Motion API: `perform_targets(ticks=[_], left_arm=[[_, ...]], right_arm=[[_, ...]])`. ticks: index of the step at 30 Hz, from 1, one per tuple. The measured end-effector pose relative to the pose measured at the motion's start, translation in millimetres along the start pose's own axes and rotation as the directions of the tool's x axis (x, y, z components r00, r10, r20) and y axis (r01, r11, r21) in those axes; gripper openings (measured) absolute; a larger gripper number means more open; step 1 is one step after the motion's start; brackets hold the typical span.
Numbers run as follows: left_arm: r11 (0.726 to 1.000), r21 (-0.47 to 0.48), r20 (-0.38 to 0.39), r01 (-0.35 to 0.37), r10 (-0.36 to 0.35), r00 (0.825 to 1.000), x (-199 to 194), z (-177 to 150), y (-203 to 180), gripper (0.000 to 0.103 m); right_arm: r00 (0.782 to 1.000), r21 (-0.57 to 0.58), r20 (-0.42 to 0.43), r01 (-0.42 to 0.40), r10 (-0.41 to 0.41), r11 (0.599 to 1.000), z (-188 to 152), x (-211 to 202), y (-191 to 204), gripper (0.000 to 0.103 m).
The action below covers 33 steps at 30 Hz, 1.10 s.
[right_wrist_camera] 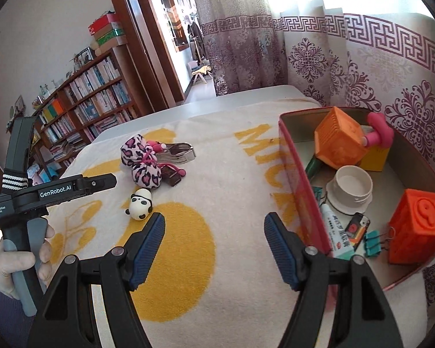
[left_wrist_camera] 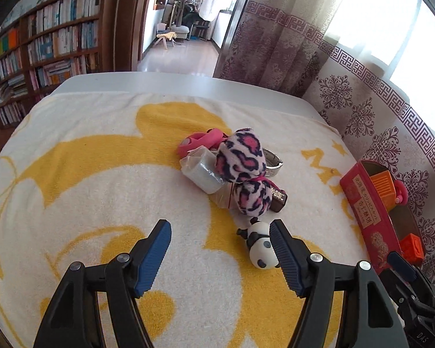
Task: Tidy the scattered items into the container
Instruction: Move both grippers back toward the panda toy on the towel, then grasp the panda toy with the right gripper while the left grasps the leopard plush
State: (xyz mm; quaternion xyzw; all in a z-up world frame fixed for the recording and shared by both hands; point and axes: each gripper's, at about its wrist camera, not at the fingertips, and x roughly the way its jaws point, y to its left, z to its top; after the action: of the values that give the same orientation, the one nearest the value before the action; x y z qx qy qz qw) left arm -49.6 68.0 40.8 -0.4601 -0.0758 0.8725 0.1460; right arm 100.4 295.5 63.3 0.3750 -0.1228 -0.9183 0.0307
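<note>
In the left wrist view, at far left we see a bookshelf (left_wrist_camera: 43, 46) filling the upper left of the frame. Below it the desk (left_wrist_camera: 171, 82) is covered by a white and yellow towel (left_wrist_camera: 87, 174). At the bottom, our left gripper (left_wrist_camera: 221, 242) has its fingers (left_wrist_camera: 155, 256) spread apart with nothing between them. Near the middle lies a pile: a pink strap (left_wrist_camera: 198, 142), a clear plastic pouch (left_wrist_camera: 204, 171), a leopard-print plush toy (left_wrist_camera: 243, 168), a metal bangle (left_wrist_camera: 274, 162) behind it and a small brown tile (left_wrist_camera: 279, 198). Just below the pile a panda figurine (left_wrist_camera: 261, 245) lies on its side, right beside the right-hand finger; we cannot tell whether they touch. At the right edge stands the red box (left_wrist_camera: 365, 203), well apart from the pile.

In the right wrist view, a hand (right_wrist_camera: 11, 264) at lower left holds the left gripper's handle. The plush toy (right_wrist_camera: 142, 163) and panda (right_wrist_camera: 140, 204) lie left of centre on the towel. Our right gripper (right_wrist_camera: 214, 233) at bottom centre is also spread wide and empty above the towel. On the right the red box (right_wrist_camera: 293, 174) holds an orange block (right_wrist_camera: 340, 139), a pink piece (right_wrist_camera: 380, 129), a white lid (right_wrist_camera: 351, 191), a tube (right_wrist_camera: 336, 232), a teal binder clip (right_wrist_camera: 374, 243) and an orange-red cube (right_wrist_camera: 417, 226).
</note>
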Motion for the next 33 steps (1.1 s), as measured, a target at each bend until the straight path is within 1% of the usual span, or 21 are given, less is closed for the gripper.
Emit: perform_targets(ticks=[7,11,16,21,23,24,26,27,29,33], left_arm=[[1.000,-0.029,0.001,-0.012,0.012,1.000,-1,-6,25,0.072],[0.998,-0.066,0.002,-0.019,0.020,1.000,-2,-9,36,0.072],[0.995,-0.100,0.010,-0.026,0.027,1.000,-3,-9,45,0.072],[0.991,-0.129,0.006,-0.027,0.028,1.000,-2,-9,52,0.072],[0.991,-0.132,0.000,-0.029,0.029,1.000,0,-9,52,0.072],[0.991,-0.131,-0.001,-0.029,0.030,1.000,1,-9,52,0.072],[0.991,-0.127,-0.002,-0.031,0.031,1.000,2,-10,51,0.072],[0.992,-0.124,-0.003,-0.031,0.031,1.000,2,-11,51,0.072],[0.992,-0.121,-0.007,-0.035,0.034,0.999,4,-12,50,0.072],[0.992,-0.118,-0.026,-0.040,0.037,0.999,10,-13,49,0.072]], right_arm=[[0.996,-0.044,-0.077,-0.045,0.042,0.998,0,34,37,0.075],[0.992,-0.069,-0.113,-0.066,0.058,0.995,2,51,53,0.075],[0.987,-0.096,-0.147,-0.073,0.058,0.993,7,73,67,0.075],[0.986,-0.126,-0.156,-0.071,0.051,0.990,12,88,77,0.073],[0.985,-0.138,-0.167,-0.075,0.052,0.988,13,94,80,0.063],[0.984,-0.143,-0.173,-0.077,0.051,0.987,14,98,82,0.061],[0.981,-0.150,-0.189,-0.075,0.046,0.986,14,107,83,0.052],[0.979,-0.153,-0.198,-0.079,0.047,0.985,13,111,84,0.050],[0.981,-0.175,-0.193,-0.064,0.030,0.982,11,115,86,0.037],[0.984,-0.155,-0.177,-0.060,0.032,0.986,11,107,77,0.036]])
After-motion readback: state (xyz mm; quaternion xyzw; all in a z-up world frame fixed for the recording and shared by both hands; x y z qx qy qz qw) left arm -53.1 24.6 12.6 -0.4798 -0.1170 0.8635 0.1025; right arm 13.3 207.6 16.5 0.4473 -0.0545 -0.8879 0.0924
